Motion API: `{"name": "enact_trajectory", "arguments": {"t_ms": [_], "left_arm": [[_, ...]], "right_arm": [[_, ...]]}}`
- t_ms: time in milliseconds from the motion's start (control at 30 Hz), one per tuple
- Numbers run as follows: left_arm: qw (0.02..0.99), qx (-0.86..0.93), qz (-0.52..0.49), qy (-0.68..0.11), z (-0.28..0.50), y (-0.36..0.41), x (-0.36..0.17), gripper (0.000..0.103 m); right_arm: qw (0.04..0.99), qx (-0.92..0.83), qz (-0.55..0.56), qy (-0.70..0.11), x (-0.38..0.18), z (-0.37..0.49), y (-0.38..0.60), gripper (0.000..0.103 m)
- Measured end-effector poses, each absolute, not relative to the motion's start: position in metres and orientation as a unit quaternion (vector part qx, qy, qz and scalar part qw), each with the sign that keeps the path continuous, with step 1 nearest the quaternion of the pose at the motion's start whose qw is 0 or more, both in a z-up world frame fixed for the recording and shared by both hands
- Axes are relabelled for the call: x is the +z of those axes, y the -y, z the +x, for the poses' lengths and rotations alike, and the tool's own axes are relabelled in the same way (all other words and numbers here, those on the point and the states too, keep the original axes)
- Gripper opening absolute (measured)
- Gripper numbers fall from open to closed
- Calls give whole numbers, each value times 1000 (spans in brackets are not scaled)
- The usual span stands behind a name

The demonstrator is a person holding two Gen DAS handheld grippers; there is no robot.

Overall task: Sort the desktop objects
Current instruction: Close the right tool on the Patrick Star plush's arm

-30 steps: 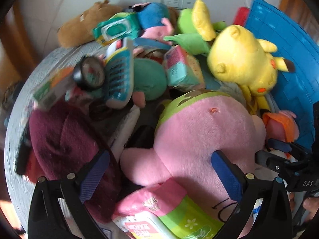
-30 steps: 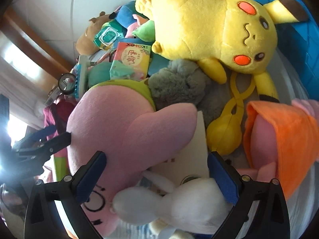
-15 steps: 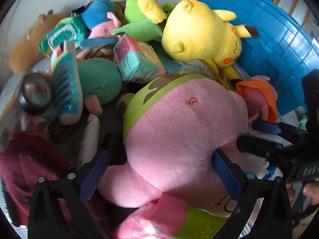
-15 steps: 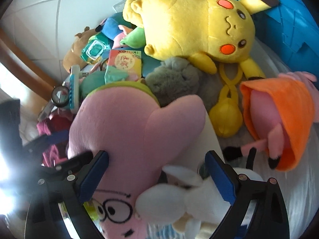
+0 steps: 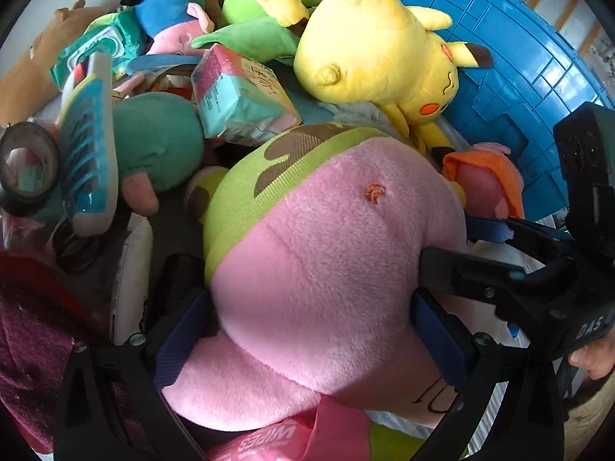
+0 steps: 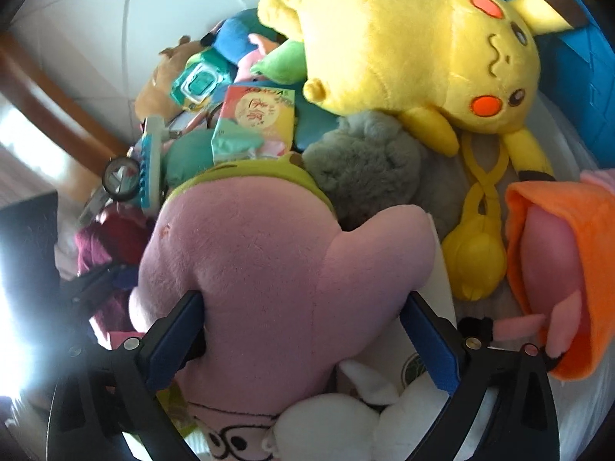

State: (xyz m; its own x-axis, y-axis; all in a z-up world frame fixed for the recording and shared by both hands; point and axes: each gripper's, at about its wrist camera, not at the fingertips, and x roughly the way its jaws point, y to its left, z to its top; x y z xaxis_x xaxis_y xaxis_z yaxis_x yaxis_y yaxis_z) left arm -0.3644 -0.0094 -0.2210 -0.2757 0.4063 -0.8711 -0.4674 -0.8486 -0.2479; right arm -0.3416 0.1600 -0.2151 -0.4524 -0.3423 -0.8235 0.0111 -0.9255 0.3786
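A big pink star plush with green shorts (image 5: pixel 326 269) lies on a pile of toys; it also shows in the right wrist view (image 6: pixel 269 261). My left gripper (image 5: pixel 311 334) is open, with its blue pads against both sides of the plush's body. My right gripper (image 6: pixel 303 338) is open too, with its pads on either side of the plush near its arm. The right gripper's black fingers (image 5: pixel 499 265) reach in from the right in the left wrist view. A yellow Pikachu plush (image 5: pixel 380 53) (image 6: pixel 415 50) lies behind.
A blue crate (image 5: pixel 519 57) stands at the right. A tissue pack (image 5: pixel 238 96), teal plush (image 5: pixel 161 142), calculator (image 5: pixel 88 150), tape roll (image 5: pixel 27 165), maroon cloth (image 5: pixel 34 326), orange-hooded pink plush (image 6: pixel 561 265), grey plush (image 6: pixel 365 165) and white plush (image 6: pixel 346 426) crowd the pile.
Both grippers have moved in onto the pink plush, so their pads now flank it closely. The right gripper has come nearer in the left wrist view.
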Motion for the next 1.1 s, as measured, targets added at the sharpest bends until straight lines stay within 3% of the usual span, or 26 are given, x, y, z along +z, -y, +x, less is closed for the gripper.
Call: {"name": "enact_trajectory", "arguments": {"t_ms": [533,667,800,933,1000,1100], "left_arm": [[244,834,-495,-21,-362,7,-225,100],[249,831,-497,-29,-356,8,-220,92],[254,828,-499,-37,-350,8,-215,89],[259,825,-501,-45,-343,9,-210,89],[254,824,-503,-51,-342,10,-212,100],[247,825,-504,-59,-344,5,-220,103]], "right_arm": [[92,-873,459,137,-224,-354,-147,102],[98,-884,436,137,-200,-342,-146,87],[104,-871,461,135,-199,-337,-151,83],[120,-855,477,164,-210,-330,-166,84],[123,-849,487,166,-215,-329,-164,94],[122,-843,503,148,-227,-331,-156,103]]}}
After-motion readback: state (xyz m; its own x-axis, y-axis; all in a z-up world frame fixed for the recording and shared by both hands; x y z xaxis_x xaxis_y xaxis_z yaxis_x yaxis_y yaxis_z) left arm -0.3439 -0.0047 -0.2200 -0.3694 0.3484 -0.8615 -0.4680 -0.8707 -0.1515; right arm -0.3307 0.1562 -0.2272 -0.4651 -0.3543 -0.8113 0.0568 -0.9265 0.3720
